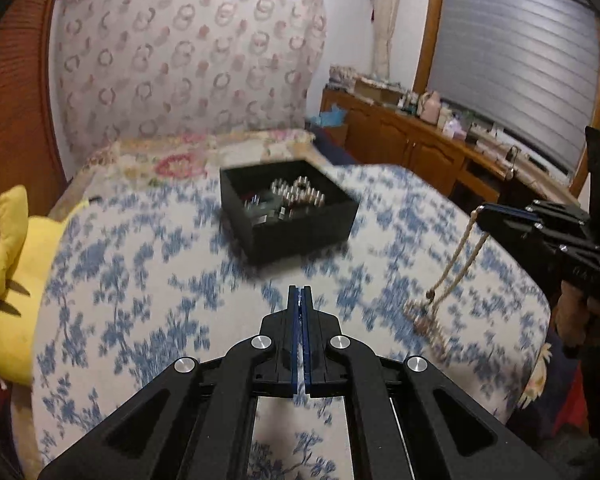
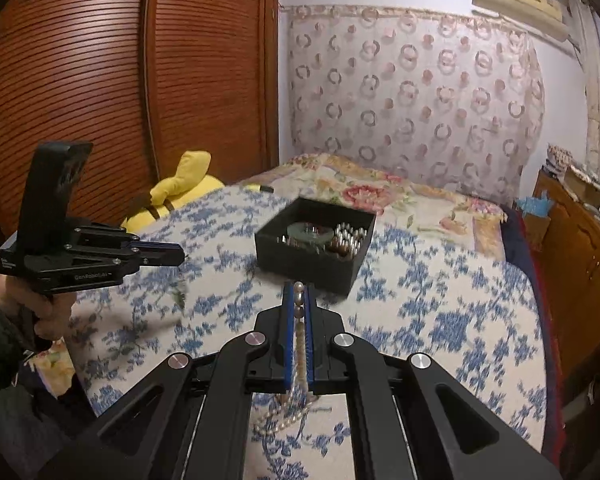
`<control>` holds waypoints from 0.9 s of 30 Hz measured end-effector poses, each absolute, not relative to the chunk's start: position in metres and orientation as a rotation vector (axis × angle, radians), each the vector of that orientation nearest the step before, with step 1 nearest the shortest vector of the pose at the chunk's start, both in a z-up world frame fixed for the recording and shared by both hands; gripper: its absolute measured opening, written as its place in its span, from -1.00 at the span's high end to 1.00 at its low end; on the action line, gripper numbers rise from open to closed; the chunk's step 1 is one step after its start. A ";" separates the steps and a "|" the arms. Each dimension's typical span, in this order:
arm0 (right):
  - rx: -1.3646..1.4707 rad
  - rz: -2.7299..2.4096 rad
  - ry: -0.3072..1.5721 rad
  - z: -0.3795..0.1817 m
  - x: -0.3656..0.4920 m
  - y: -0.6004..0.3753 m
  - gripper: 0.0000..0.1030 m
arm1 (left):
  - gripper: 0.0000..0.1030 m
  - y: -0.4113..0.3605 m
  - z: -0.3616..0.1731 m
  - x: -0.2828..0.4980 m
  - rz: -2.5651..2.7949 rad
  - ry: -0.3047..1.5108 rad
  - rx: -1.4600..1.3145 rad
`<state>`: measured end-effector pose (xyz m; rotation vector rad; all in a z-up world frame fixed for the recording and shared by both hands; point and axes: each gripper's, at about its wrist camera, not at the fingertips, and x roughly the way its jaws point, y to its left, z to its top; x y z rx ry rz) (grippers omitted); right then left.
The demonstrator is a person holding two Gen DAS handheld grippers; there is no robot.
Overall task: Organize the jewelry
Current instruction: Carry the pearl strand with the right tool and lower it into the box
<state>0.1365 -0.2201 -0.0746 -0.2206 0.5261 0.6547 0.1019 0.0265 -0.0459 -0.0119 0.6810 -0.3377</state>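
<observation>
**Pearls heading for the box**

The right gripper (image 2: 299,294) is clamping a pearl necklace (image 1: 440,296), the strand hanging long, its tail trailing on the bedspread (image 1: 148,300). The black box (image 2: 312,260), already holding jewelry, is lying just ahead of that gripper. The left gripper (image 1: 300,300), closed and empty, is sitting farther off.

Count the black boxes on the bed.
1: the open black square box holding jewelry sits on the blue floral quilt, ahead of both claws. Others could lie outside the views.
</observation>
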 end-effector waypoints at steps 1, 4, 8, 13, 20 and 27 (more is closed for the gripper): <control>-0.218 0.655 0.511 -0.068 0.137 -0.220 0.89 | 0.99 0.025 -0.040 0.104 -0.340 0.667 -0.011; -0.212 0.652 0.472 -0.051 0.137 -0.221 0.89 | 0.99 0.022 -0.026 0.108 -0.345 0.636 -0.006; -0.216 0.647 0.422 -0.028 0.139 -0.221 0.89 | 0.99 0.016 -0.011 0.112 -0.353 0.603 0.004; -0.228 0.643 0.364 -0.001 0.148 -0.217 0.89 | 0.99 0.012 0.005 0.122 -0.359 0.568 0.014; -0.245 0.652 0.272 0.037 0.169 -0.205 0.89 | 0.99 0.006 0.022 0.147 -0.363 0.541 0.034; -0.258 0.672 0.241 0.054 0.198 -0.188 0.89 | 0.99 0.008 0.034 0.180 -0.360 0.530 0.025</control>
